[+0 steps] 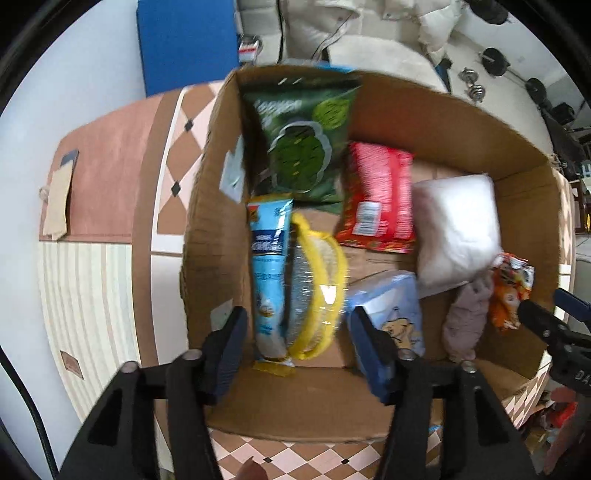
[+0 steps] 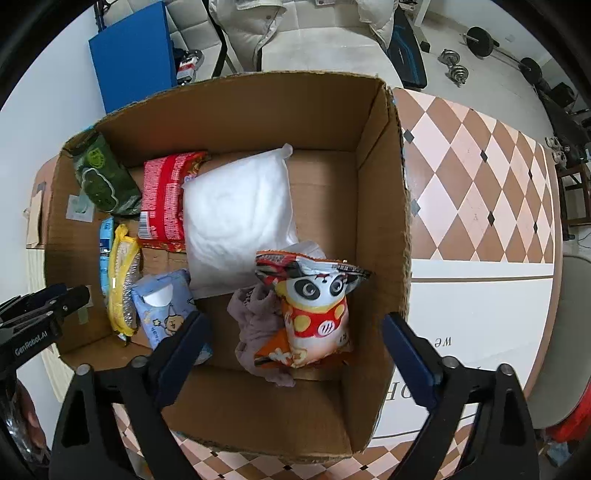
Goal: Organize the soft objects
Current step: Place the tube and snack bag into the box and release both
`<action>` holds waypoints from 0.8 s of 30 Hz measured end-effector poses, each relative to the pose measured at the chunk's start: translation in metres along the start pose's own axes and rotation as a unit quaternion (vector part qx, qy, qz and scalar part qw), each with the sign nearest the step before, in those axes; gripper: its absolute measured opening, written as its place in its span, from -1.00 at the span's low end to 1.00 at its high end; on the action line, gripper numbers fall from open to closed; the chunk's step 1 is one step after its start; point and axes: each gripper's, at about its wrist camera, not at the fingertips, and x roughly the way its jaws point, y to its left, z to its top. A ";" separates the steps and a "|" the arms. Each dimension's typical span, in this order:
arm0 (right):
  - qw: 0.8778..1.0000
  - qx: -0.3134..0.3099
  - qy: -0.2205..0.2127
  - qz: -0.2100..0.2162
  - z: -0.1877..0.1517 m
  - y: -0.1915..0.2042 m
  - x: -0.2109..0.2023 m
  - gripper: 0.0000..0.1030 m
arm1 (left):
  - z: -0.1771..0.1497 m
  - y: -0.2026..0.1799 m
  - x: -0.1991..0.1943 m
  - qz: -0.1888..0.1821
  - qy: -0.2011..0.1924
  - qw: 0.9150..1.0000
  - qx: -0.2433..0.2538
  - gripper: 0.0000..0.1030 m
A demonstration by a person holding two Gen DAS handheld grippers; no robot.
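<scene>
An open cardboard box (image 1: 461,122) (image 2: 384,206) holds soft items: a green snack bag (image 1: 306,136) (image 2: 99,173), a red packet (image 1: 380,199) (image 2: 166,195), a white pillow pack (image 1: 458,229) (image 2: 236,218), a light-blue packet (image 1: 267,277), a yellow-rimmed scrubber pack (image 1: 317,288) (image 2: 123,284), a blue tissue pack (image 1: 395,310) (image 2: 162,302), a mauve cloth (image 1: 467,317) (image 2: 258,328) and an orange panda snack bag (image 1: 511,291) (image 2: 317,314). My left gripper (image 1: 299,350) is open and empty above the box's near left. My right gripper (image 2: 295,350) is open and empty above the panda bag.
The box stands on a table with a pink and brown diamond-pattern cloth (image 2: 480,177). A blue board (image 1: 184,40) and a white padded sofa (image 2: 314,33) lie behind. Dumbbells (image 2: 454,66) lie on the floor at the far right.
</scene>
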 end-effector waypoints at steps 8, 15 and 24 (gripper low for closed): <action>1.000 -0.005 -0.030 0.004 -0.031 0.002 -0.025 1.00 | -0.034 -0.041 -0.032 -0.003 -0.051 0.998 0.024 0.84; 0.998 0.003 -0.062 -0.006 -0.061 0.001 -0.043 1.00 | -0.054 -0.040 -0.038 -0.014 -0.066 0.998 0.009 0.85; 0.995 0.023 -0.099 0.013 -0.101 -0.014 -0.088 1.00 | -0.095 -0.057 -0.097 -0.001 -0.127 0.992 0.017 0.86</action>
